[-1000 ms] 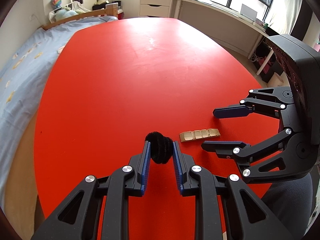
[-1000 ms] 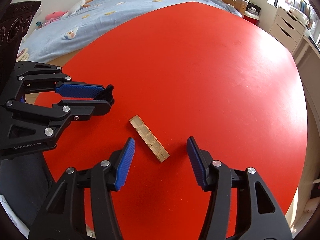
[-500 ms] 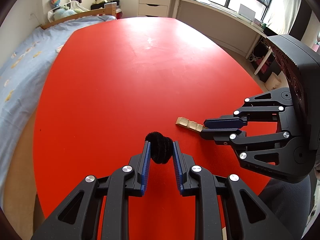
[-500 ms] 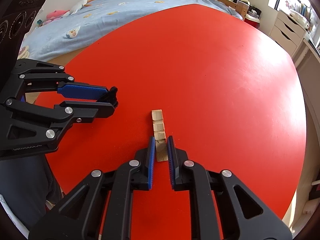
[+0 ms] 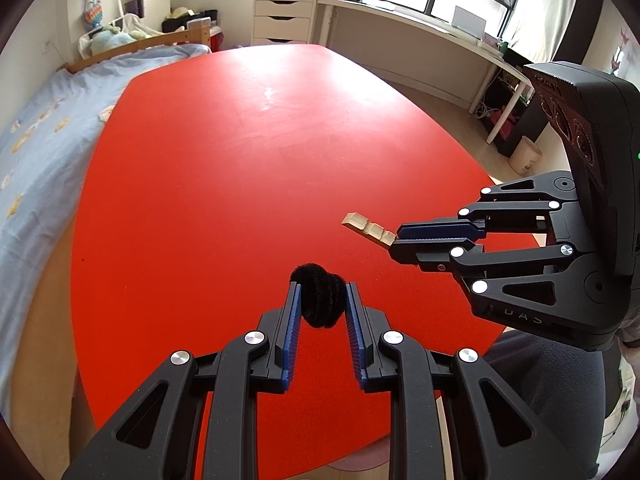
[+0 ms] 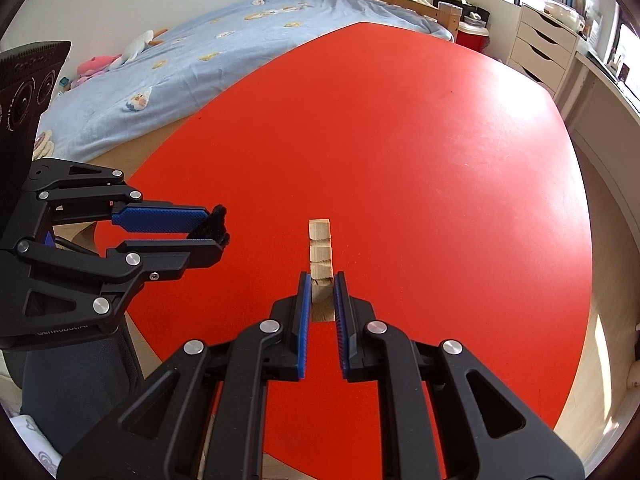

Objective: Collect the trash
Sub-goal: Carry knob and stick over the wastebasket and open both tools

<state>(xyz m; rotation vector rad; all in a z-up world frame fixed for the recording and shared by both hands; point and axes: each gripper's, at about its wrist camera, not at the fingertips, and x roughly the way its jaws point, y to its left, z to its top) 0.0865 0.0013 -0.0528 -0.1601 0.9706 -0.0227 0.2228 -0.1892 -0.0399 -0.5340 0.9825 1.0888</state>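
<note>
Left gripper (image 5: 321, 296) clamped on a black fuzzy ball (image 5: 320, 294), jaws pressed against both its sides, held above the near end of the red tabletop (image 5: 248, 160). To the right, right gripper (image 6: 322, 284) closed on one end of a notched wooden strip (image 6: 320, 244), other end jutting forward, apparently clear of the tabletop. Beyond the far-left edge, a bed (image 5: 36, 128) in blue bedding; farther back, a white drawer unit (image 5: 283, 12).
</note>
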